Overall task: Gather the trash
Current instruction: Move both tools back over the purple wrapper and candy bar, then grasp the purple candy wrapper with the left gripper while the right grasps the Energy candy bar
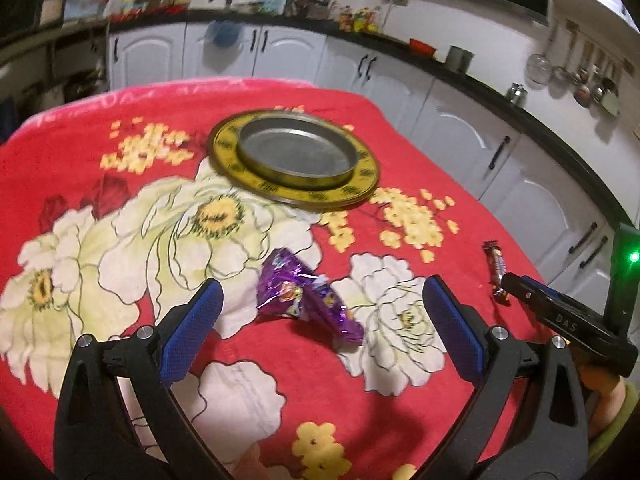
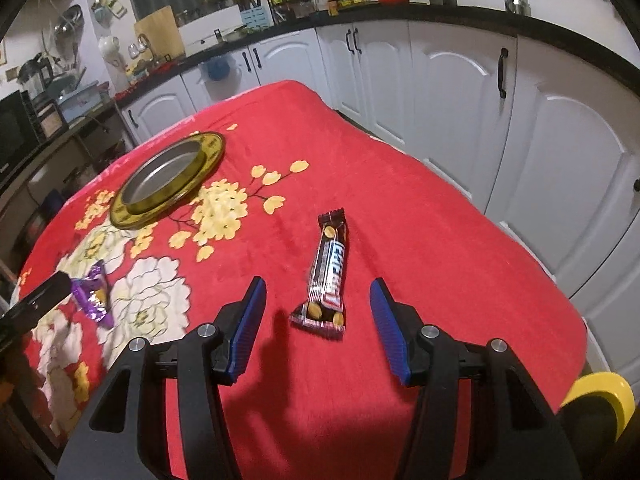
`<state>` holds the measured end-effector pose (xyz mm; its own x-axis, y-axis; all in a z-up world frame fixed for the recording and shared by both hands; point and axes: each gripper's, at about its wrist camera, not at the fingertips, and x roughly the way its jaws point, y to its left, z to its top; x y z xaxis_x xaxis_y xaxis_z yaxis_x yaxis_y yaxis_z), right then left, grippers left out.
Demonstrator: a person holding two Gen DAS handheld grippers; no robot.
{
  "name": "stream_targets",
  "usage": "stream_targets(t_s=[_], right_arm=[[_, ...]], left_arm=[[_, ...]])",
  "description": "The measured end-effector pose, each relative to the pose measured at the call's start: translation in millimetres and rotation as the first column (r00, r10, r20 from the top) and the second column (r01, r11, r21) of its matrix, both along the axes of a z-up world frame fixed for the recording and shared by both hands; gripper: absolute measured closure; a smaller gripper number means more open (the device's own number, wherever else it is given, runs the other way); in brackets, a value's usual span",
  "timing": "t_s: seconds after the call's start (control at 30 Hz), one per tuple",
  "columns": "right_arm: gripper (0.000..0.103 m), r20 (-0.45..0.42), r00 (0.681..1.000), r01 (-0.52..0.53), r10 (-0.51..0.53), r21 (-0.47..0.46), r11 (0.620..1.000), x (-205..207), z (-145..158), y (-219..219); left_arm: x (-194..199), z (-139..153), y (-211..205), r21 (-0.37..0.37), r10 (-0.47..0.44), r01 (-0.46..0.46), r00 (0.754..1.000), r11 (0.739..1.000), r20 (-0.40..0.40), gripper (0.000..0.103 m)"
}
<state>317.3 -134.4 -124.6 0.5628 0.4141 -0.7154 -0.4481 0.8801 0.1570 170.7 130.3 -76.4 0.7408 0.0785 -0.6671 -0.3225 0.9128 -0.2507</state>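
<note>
My left gripper (image 1: 322,312) gapes over the purple wrapper (image 1: 308,298), and my right gripper (image 2: 318,312) gapes around the candy bar (image 2: 328,276), touching neither. The yellow-rimmed tray (image 1: 294,156) sits at 12 o'clock on the red floral cloth (image 1: 420,140), nothing between.

A kitchen surrounds a worktop (image 2: 400,208) draped in a red cloth (image 1: 280,400) printed with white and yellow flowers. White arched cabinet doors (image 2: 452,92) with black handles run beneath a dark counter (image 2: 440,12) crowded with jars, bottles and a cutting board (image 2: 158,32). Ladles and strainers (image 1: 580,76) hang on the white wall (image 1: 480,20), under warm indoor light.
</note>
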Motion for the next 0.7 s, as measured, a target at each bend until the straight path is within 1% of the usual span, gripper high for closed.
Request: stream_targets(t_s=[0.07, 0.13, 0.17, 0.2, 0.23, 0.3, 0.33, 0.4, 0.47, 0.53, 0.57, 0.63, 0.7], right_arm=[[0.053, -0.014, 1.0, 0.004, -0.004, -0.014, 1.0, 7.0, -5.6, 4.1], [0.067, -0.036, 0.999, 0.01, -0.011, -0.026, 1.0, 13.1, -11.5, 5.9], [0.071, -0.041, 0.999, 0.015, -0.016, -0.031, 0.999, 14.4, -14.1, 5.6], [0.079, -0.036, 0.999, 0.016, -0.017, -0.032, 0.999, 13.9, -15.4, 4.8], [0.08, -0.033, 0.999, 0.01, -0.011, -0.029, 1.0, 12.4, -16.2, 3.4], [0.081, -0.031, 1.0, 0.005, -0.005, -0.018, 1.0, 8.9, -17.2, 0.3], [0.082, -0.027, 1.0, 0.001, -0.001, -0.017, 1.0, 5.2, -18.0, -1.7], [0.082, -0.018, 1.0, -0.007, 0.006, -0.019, 1.0, -1.1, -18.3, -3.6], [0.083, -0.013, 1.0, -0.011, 0.011, -0.014, 1.0, -9.9, -17.9, -7.2], [0.083, -0.012, 1.0, -0.015, 0.015, -0.004, 1.0, -18.0, -17.5, -10.9], [0.083, -0.012, 1.0, -0.017, 0.017, 0.001, 1.0, -22.5, -17.1, -12.9], [0.084, -0.012, 1.0, -0.021, 0.021, 0.013, 1.0, -32.3, -15.6, -17.9], [0.084, -0.01, 1.0, -0.021, 0.022, 0.024, 0.999, -39.3, -12.3, -22.7]], left_arm=[[2.1, -5.1, 4.3, -0.019, 0.004, -0.004, 1.0, 1.0, -0.011, 0.011], [4.0, -8.6, 6.2, -0.029, 0.001, -0.001, 1.0, 1.0, -0.017, 0.014], [4.9, -9.5, 6.2, -0.03, -0.004, 0.003, 1.0, 1.0, -0.018, 0.02], [6.0, -10.4, 6.0, -0.03, -0.008, 0.007, 1.0, 1.0, -0.021, 0.026], [7.3, -11.8, 5.0, -0.033, -0.015, 0.014, 1.0, 0.999, -0.024, 0.028], [9.4, -14.9, 2.3, -0.035, -0.029, 0.028, 0.999, 0.999, -0.034, 0.041], [10.6, -16.3, 1.5, -0.035, -0.035, 0.033, 0.999, 0.999, -0.039, 0.044], [12.6, -20.7, -1.7, -0.04, -0.05, 0.048, 0.997, 0.998, -0.056, 0.058], [12.9, -22.7, -3.9, -0.042, -0.059, 0.056, 0.996, 0.998, -0.061, 0.059], [12.9, -22.4, -6.6, -0.041, -0.076, 0.073, 0.995, 0.996, -0.058, 0.066], [12.9, -21.8, -8.7, -0.039, -0.086, 0.084, 0.995, 0.996, -0.056, 0.071], [13.3, -20.6, -14.1, -0.033, -0.109, 0.107, 0.993, 0.994, -0.051, 0.075], [13.7, -19.8, -21.8, -0.032, -0.142, 0.14, 0.989, 0.99, -0.05, 0.082]])
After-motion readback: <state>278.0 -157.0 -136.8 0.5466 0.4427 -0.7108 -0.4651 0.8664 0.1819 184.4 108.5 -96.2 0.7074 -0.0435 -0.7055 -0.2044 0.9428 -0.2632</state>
